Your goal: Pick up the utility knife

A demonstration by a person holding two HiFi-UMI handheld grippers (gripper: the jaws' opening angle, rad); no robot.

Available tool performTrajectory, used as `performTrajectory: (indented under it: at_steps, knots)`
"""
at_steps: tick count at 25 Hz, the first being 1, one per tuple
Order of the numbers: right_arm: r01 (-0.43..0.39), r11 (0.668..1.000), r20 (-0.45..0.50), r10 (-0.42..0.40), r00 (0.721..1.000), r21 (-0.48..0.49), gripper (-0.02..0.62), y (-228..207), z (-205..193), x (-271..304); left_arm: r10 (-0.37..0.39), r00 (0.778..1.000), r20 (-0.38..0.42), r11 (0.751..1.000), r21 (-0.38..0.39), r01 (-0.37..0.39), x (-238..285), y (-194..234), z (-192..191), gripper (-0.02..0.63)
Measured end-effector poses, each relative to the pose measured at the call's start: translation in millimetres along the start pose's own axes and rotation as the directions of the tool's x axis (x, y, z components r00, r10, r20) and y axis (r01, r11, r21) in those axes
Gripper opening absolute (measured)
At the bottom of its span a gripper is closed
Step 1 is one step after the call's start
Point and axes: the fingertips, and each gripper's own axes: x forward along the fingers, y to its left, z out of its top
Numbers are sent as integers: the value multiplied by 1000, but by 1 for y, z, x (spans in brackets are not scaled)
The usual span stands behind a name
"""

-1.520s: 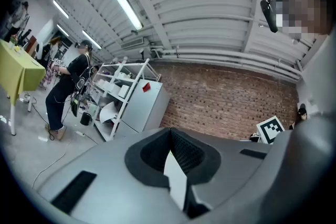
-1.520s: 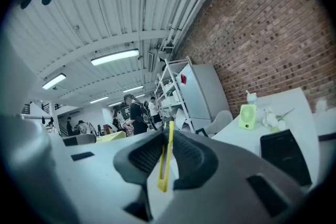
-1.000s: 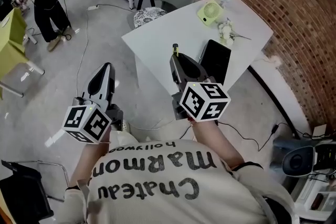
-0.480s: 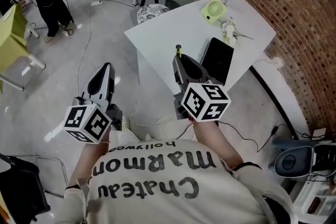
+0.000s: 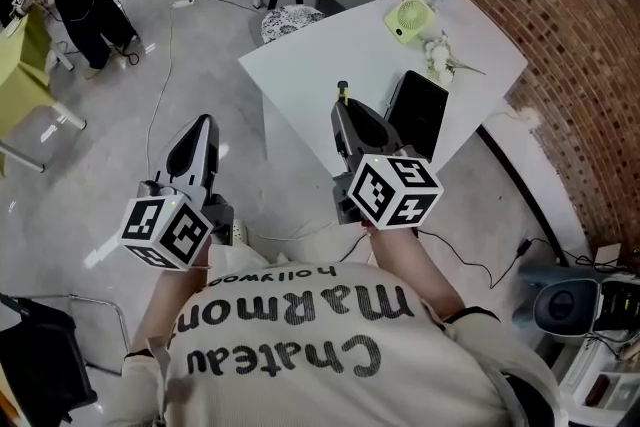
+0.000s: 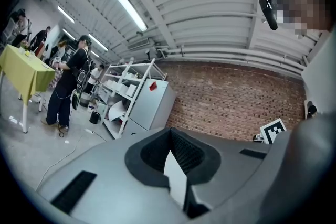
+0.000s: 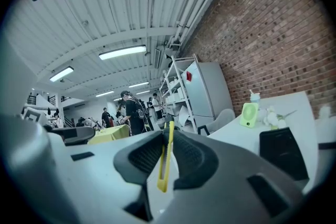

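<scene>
The yellow utility knife [image 7: 166, 159] is up off the white tabletop [image 5: 320, 50], pinched edge-on in the right tongs [image 5: 345, 110]. Its tip pokes out past them over the tabletop's near edge, close beside a flat black pad [image 5: 418, 113]. The left tongs [image 5: 203, 127] hang over the floor [image 5: 110, 175], well apart from the tabletop, standing slightly spread with nothing between them.

Right gripper [image 5: 345, 113] apparently grips utility knife [image 5: 342, 91]; table [image 5: 320, 55] beyond.
</scene>
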Motion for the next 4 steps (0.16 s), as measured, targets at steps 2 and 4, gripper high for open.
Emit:
performTrajectory:
  at_steps: [2, 4]
  knots:
    - [5, 1000, 1, -5, 1000, -1, 64, -2, 5, 1, -4, 1000, -3, 1000, 4, 4, 3, -2, 2, 2]
    - [9, 1000, -3, -9, 1000, -4, 64, -3, 8, 2, -5, 1000, -5, 1000, 3, 5, 6, -3, 4, 2]
